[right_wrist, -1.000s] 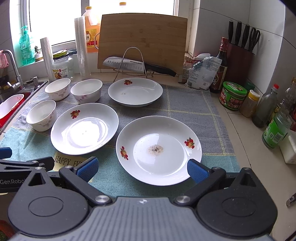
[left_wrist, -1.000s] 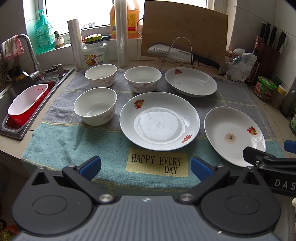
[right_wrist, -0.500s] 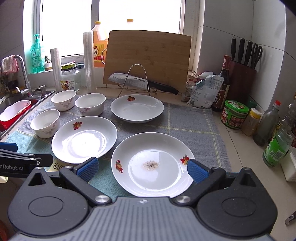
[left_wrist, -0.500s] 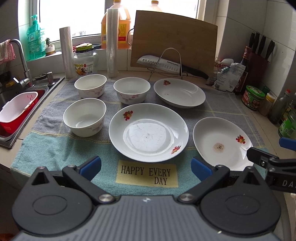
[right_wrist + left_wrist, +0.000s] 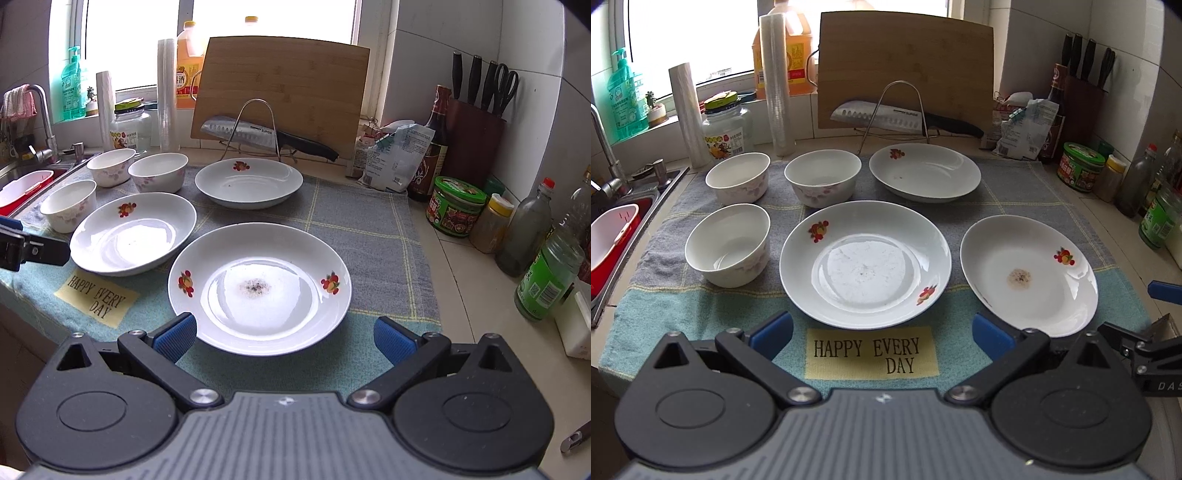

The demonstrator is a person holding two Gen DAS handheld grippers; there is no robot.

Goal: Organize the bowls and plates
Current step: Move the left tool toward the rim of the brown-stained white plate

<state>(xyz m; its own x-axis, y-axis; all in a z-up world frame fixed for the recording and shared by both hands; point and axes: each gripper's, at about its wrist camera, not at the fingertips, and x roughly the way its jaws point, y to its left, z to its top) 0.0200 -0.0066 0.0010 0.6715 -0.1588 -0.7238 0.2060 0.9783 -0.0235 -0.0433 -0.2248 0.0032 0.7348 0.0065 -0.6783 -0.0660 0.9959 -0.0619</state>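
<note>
- Since the earlier frame, we saw both tongs rise and draw back from the bench.
- Left tongs (image 5: 882,328) and right tongs (image 5: 282,334) were spread apart, empty.
- Three plates (image 5: 865,264) and three bowls (image 5: 728,250) lay on the towel (image 5: 1015,184).

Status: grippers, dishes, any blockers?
Left gripper open, empty. Right gripper open, empty, behind speckled plate. Three plates, three bowls unstacked on towel. Nothing in the way.

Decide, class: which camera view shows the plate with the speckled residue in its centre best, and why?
The right wrist view. There the plate with the speckled residue sits centred just ahead of the open right gripper, its whole rim visible. The left wrist view shows the same plate off to the right, smaller, its near edge hidden behind the gripper body.
</note>
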